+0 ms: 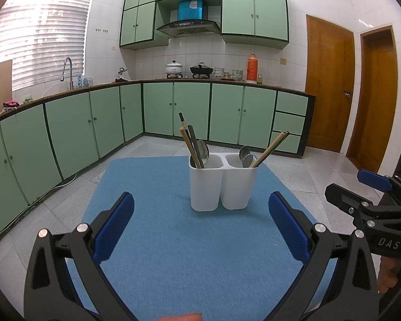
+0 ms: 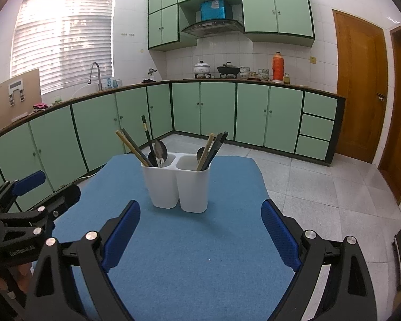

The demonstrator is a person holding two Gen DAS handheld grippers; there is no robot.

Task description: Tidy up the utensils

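A white two-compartment utensil holder (image 1: 222,187) (image 2: 179,184) stands upright on a blue mat (image 1: 187,240) (image 2: 195,254). Both compartments hold chopsticks (image 1: 191,144) (image 2: 132,147) and metal spoons (image 1: 246,155) (image 2: 160,149). My left gripper (image 1: 200,219) is open and empty, a little in front of the holder. My right gripper (image 2: 200,222) is open and empty, also in front of the holder. Each gripper shows at the edge of the other's view, the right one (image 1: 361,190) and the left one (image 2: 48,187).
The mat covers a small table over a tiled floor (image 1: 320,171). Green kitchen cabinets (image 1: 93,123) run along the left and back walls. Wooden doors (image 1: 328,85) stand at the right. Pots and a thermos (image 1: 252,67) sit on the far counter.
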